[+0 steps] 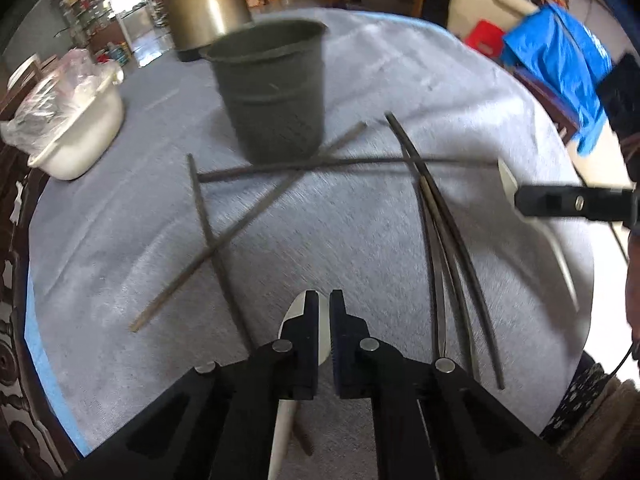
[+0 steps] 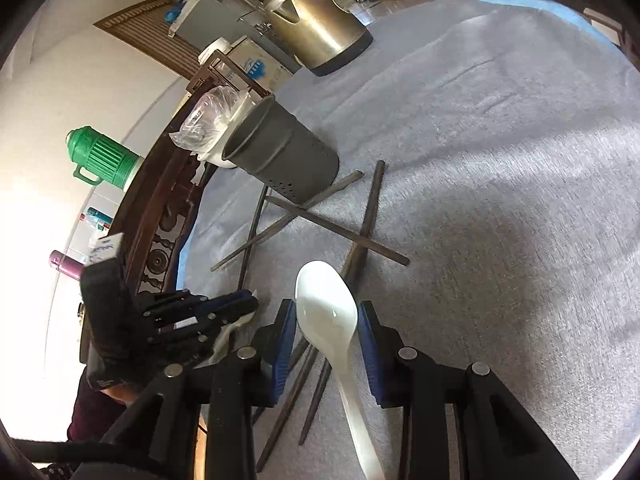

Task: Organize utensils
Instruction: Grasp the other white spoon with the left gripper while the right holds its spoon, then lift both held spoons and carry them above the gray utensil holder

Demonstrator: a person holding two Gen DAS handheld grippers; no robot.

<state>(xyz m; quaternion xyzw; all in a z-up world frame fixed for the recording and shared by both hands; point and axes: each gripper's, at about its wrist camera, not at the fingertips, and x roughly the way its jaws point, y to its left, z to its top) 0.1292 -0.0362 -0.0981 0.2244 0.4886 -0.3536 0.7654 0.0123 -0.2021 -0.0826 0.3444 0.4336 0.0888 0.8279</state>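
Observation:
A dark grey perforated utensil holder (image 1: pixel 272 92) stands upright on the grey cloth, also in the right wrist view (image 2: pixel 280 152). Several dark chopsticks (image 1: pixel 248 216) lie crossed in front of it (image 2: pixel 320 216), and more lie to its right (image 1: pixel 452 248). My left gripper (image 1: pixel 324 304) is shut on a white spoon (image 1: pixel 296 316), low over the cloth; it also shows in the right wrist view (image 2: pixel 224 312). My right gripper (image 2: pixel 326 316) has a white spoon (image 2: pixel 328 304) between its blue pads, bowl forward; the pads (image 2: pixel 366 320) stand beside it. It shows at the right of the left wrist view (image 1: pixel 516 184).
A metal kettle (image 1: pixel 204 0) stands behind the holder, also in the right wrist view (image 2: pixel 316 28). A white bowl with a plastic bag (image 1: pixel 76 128) sits at the left table edge. A blue bag (image 1: pixel 560 64) hangs beyond the right edge. A green thermos (image 2: pixel 104 156) stands off the table.

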